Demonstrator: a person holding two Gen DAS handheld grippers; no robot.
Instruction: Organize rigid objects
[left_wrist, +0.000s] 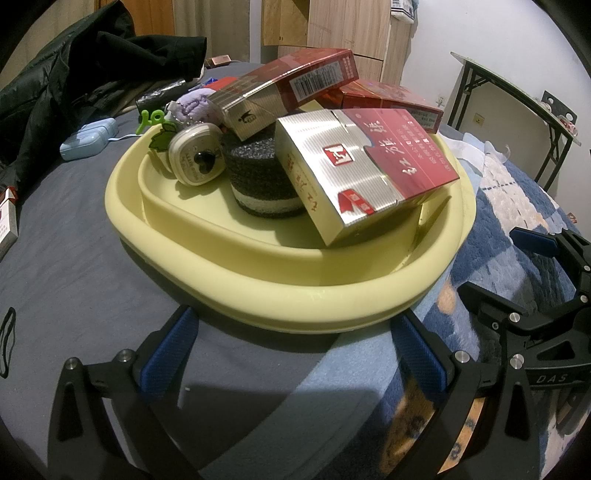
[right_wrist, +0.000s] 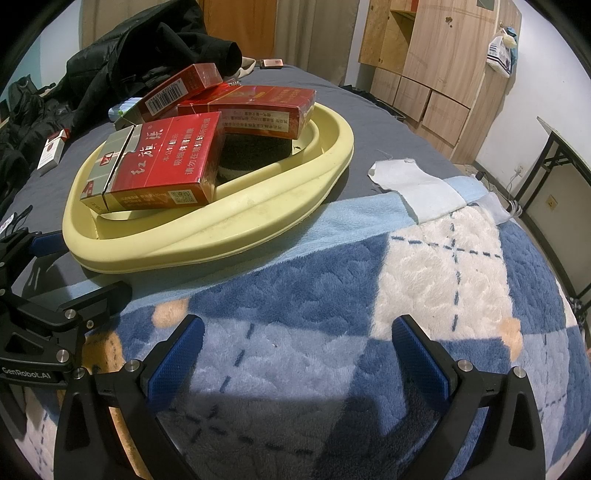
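A pale yellow tray (left_wrist: 236, 295) sits on the bed; it also shows in the right wrist view (right_wrist: 236, 236). It holds three red cigarette boxes: a red and silver one in front (left_wrist: 369, 166) (right_wrist: 162, 162), one on top (left_wrist: 295, 85) (right_wrist: 177, 88), one behind (left_wrist: 388, 99) (right_wrist: 258, 107). A black foam cylinder (left_wrist: 258, 173) and a white round case (left_wrist: 195, 158) lie beside them. My left gripper (left_wrist: 295, 350) is open and empty just before the tray's near rim. My right gripper (right_wrist: 295, 350) is open and empty over the blanket, right of the tray.
A blue and white plaid blanket (right_wrist: 406, 277) covers the near bed. A black jacket (left_wrist: 74, 74) lies at the back left. A light blue case (left_wrist: 88, 138) and another cigarette pack (right_wrist: 51, 147) lie left of the tray. A folding table (left_wrist: 517, 110) stands at right.
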